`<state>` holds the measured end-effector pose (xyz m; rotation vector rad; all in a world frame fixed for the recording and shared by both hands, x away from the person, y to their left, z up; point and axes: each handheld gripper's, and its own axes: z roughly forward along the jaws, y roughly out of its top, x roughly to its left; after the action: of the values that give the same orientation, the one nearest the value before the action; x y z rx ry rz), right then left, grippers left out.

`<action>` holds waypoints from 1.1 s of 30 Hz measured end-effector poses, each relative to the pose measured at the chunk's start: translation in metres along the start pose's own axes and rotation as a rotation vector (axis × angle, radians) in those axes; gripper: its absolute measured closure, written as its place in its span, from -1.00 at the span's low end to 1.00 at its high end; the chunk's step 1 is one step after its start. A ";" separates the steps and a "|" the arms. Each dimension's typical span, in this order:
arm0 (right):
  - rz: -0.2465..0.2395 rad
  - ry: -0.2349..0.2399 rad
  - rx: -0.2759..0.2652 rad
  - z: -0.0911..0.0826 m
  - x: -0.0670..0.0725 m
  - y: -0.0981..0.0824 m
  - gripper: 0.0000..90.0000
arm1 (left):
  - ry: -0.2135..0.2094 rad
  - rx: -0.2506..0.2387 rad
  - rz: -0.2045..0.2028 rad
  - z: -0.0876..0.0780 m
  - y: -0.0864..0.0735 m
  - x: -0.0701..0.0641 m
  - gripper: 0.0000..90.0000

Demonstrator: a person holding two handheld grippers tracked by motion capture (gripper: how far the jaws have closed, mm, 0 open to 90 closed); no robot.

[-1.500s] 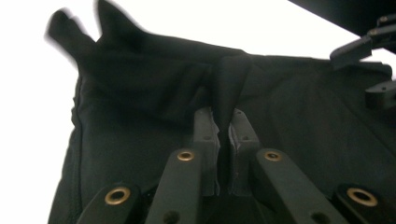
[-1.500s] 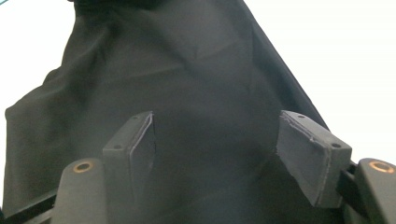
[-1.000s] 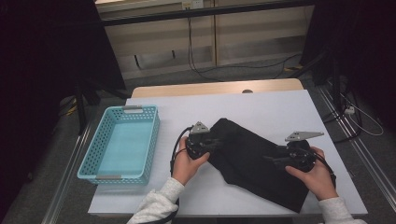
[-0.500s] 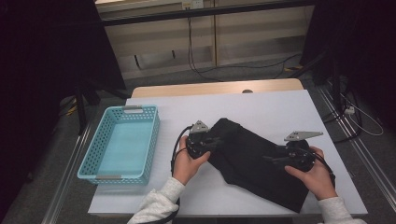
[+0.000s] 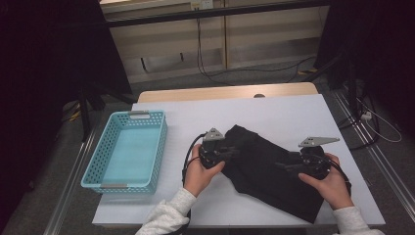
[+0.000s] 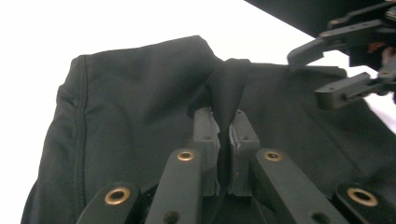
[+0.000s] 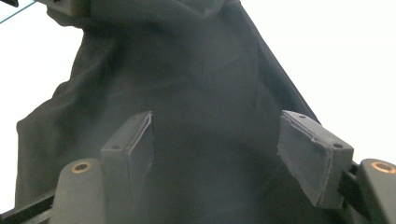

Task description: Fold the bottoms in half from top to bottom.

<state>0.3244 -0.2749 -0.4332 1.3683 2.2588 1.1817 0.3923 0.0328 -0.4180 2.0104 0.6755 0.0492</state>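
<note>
A black garment (image 5: 274, 171) lies spread on the white table (image 5: 274, 115), running from the middle toward the near right corner. My left gripper (image 5: 231, 152) is at the garment's left end. In the left gripper view it (image 6: 225, 123) is shut on a pinched fold of the black cloth (image 6: 140, 116), which stands up between the pads. My right gripper (image 5: 285, 166) hovers over the garment's right part. Its jaws (image 7: 217, 140) stand wide apart above the cloth (image 7: 210, 84), gripping nothing. Its jaws appear again in the left gripper view as the right gripper (image 6: 322, 70).
A light blue plastic basket (image 5: 128, 149) with nothing in it sits at the table's left side. Bare white tabletop lies behind the garment. Cables and dark stands are on the floor beyond the far edge and to the right.
</note>
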 end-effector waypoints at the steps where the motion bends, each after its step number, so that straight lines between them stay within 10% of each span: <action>1: -0.001 -0.001 -0.007 -0.001 0.000 0.000 -0.38 | -0.011 -0.002 -0.009 0.000 0.001 -0.003 0.87; 8: 0.000 -0.002 -0.019 -0.001 0.001 0.002 -0.38 | -0.058 0.015 -0.009 0.007 -0.003 -0.008 0.80; 12: 0.001 -0.005 -0.033 -0.002 0.001 0.004 -0.38 | -0.088 0.006 -0.047 0.004 0.000 -0.008 0.19; 22: -0.008 -0.002 -0.057 0.006 0.007 0.013 -0.38 | 0.009 0.027 -0.039 -0.012 -0.003 0.009 -0.35; 33: -0.004 -0.044 -0.035 0.026 0.012 0.024 -0.05 | 0.099 0.040 -0.028 -0.027 -0.012 0.024 -0.47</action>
<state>0.3481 -0.2466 -0.4300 1.3625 2.1993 1.1726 0.3990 0.0706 -0.4196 2.0473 0.7726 0.1198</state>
